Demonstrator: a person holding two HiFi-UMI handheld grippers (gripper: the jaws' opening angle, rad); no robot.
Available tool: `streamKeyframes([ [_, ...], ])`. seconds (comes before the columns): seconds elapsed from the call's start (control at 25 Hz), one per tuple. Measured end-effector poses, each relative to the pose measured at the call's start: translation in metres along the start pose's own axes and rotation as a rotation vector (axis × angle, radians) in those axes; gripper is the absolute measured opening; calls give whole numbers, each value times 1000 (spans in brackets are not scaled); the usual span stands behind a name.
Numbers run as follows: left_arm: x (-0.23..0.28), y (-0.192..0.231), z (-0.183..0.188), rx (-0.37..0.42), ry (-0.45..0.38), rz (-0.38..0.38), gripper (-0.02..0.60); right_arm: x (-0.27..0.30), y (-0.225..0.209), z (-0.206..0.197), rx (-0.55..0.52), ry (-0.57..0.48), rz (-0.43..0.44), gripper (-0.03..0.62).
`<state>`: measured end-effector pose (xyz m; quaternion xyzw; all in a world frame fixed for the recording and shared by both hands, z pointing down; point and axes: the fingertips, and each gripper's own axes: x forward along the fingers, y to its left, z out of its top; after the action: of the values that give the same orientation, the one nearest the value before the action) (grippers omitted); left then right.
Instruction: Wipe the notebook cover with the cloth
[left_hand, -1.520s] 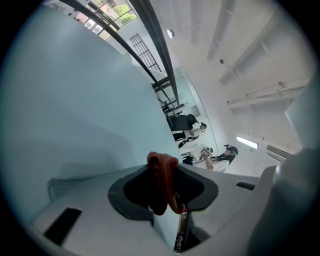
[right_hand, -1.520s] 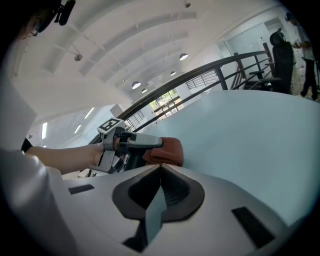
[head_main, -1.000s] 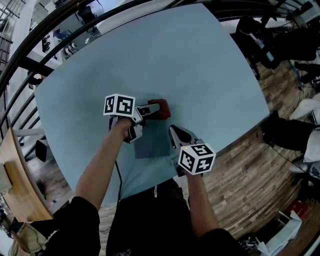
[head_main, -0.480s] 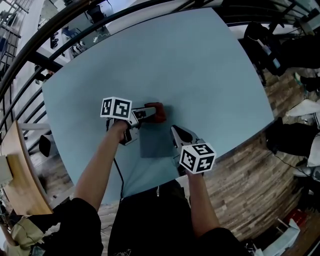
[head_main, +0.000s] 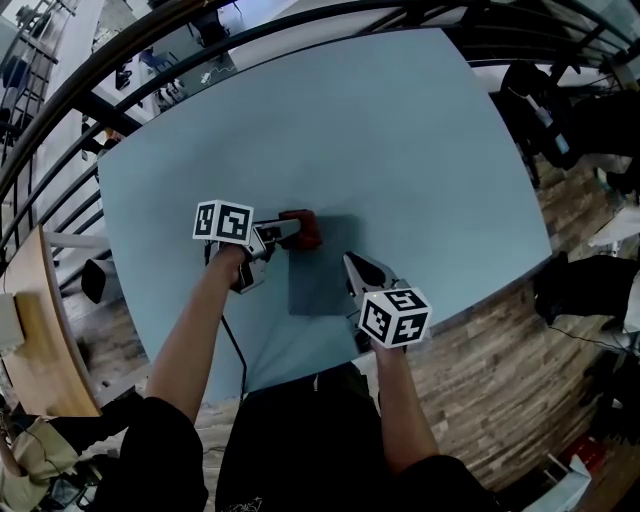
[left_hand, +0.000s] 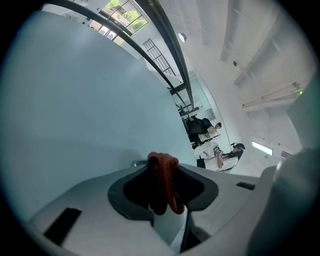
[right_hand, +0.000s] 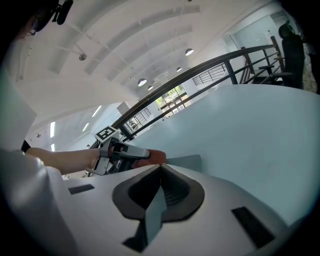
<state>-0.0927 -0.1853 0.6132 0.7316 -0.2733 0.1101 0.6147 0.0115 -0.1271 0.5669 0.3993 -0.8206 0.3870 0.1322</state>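
So the slate-blue notebook is lying flat on the pale blue table, just below the middle of the head view. The right gripper is at its right edge with the jaws pressed onto a thin bit of it. In the right gripper view that reads as the cover or an edge sandwiched between the pads, though I can't tell how many pages are in there. The left gripper is clamped on a bunched red cloth at the notebook's upper left corner. My guess on handling: the cloth is soft and floppy, so a wad hanging past the jaws does the wiping. The notebook looks light and thin with a smooth cover, so it'll probably skate around on the table unless that right-edge pinch keeps it pinned. Grabbing it by the edge seems like the sensible spot, since it leaves the cover open for strokes.
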Motion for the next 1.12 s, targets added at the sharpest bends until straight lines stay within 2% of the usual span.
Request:
streamKeyframes([
  [0.56,-40,7,-4,-27,-102,70,133,-21,13,6,-31,-2,33,8],
  [0.72,-57,-6,-17,-9,-142,79,133,-42,19,6,-44,-15,34,8],
  [0.92,-81,-37,-29,10,-238,79,133,-71,33,16,-89,-36,50,8],
  [1.12,-104,-68,-53,83,-316,115,133,-102,58,18,-133,-68,67,8],
])
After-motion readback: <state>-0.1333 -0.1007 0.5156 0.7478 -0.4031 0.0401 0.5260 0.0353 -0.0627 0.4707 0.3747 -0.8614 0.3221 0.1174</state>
